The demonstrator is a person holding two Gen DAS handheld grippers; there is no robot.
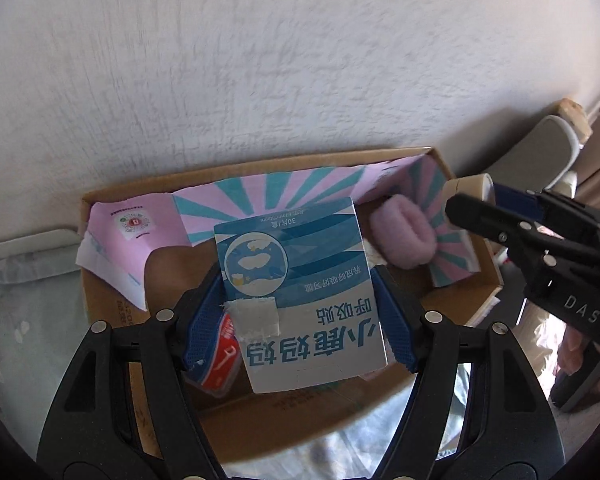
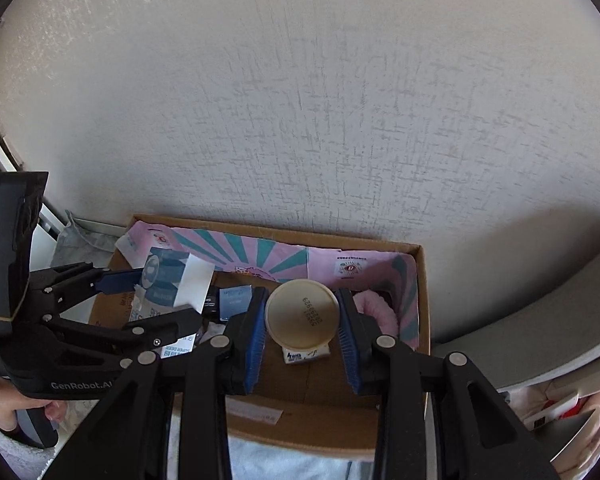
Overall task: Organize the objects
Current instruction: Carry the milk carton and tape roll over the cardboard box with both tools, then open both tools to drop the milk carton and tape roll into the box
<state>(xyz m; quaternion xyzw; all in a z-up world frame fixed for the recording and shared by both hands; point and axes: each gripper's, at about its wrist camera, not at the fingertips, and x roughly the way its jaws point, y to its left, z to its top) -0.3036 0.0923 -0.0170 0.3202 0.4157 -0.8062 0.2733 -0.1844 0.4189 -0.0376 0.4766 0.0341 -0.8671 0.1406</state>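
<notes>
My left gripper [image 1: 298, 276] is shut on a blue and white carton [image 1: 300, 264] with printed characters, held over an open cardboard box [image 1: 112, 308]. In the right wrist view that carton [image 2: 172, 284] hangs above the box's left part. My right gripper [image 2: 300, 296] is shut on a cream round container [image 2: 302, 316], whose flat end with a date code faces the camera, above the box's [image 2: 424, 300] right half. A pink fluffy item [image 1: 404, 236] lies in the box's right corner, just beside the right gripper's fingers [image 1: 480, 216].
Pink and teal striped packaging [image 1: 284, 192] lines the box's back wall, which stands against a textured white wall [image 2: 300, 120]. A red packet [image 1: 220, 364] lies under the carton. Pale cloth [image 1: 20, 320] spreads to the left, and a grey curved edge [image 2: 540, 320] to the right.
</notes>
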